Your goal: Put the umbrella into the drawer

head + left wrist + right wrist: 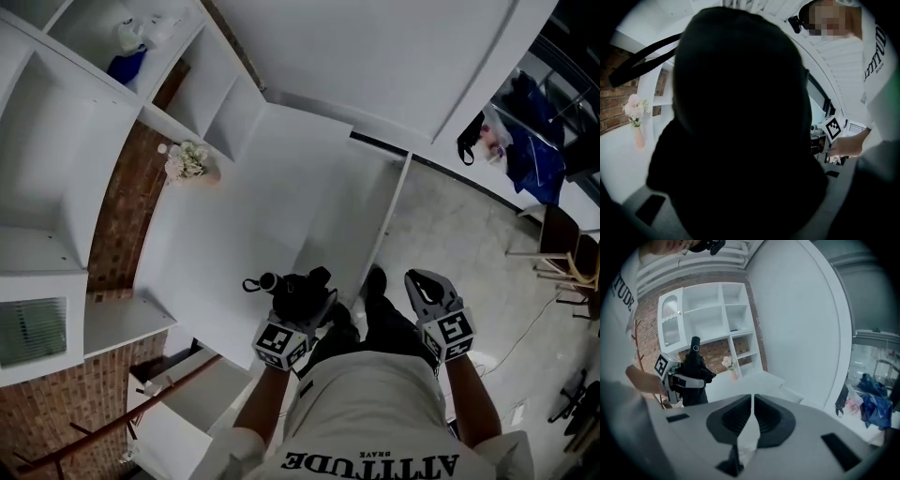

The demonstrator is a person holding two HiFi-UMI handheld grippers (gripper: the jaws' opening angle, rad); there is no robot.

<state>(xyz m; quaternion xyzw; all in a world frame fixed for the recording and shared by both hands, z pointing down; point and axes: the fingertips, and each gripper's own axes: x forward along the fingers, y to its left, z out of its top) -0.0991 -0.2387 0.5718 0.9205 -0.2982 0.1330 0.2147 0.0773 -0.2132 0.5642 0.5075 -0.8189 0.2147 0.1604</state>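
a vase of pale flowers (192, 164) is standing at the far left of the white counter (253, 216), well apart from the folded black umbrella (295, 284). the umbrella is being held above the counter's near edge, pinched in the left tool (302, 305). the right tool (422, 279) is hovering beside it over the grey floor (459, 225), jaws pressed together on nothing. white shelving (56, 141) is standing against a brick wall (117, 220). a chair (562, 248) and blue bags (534, 155) are showing at the far right.
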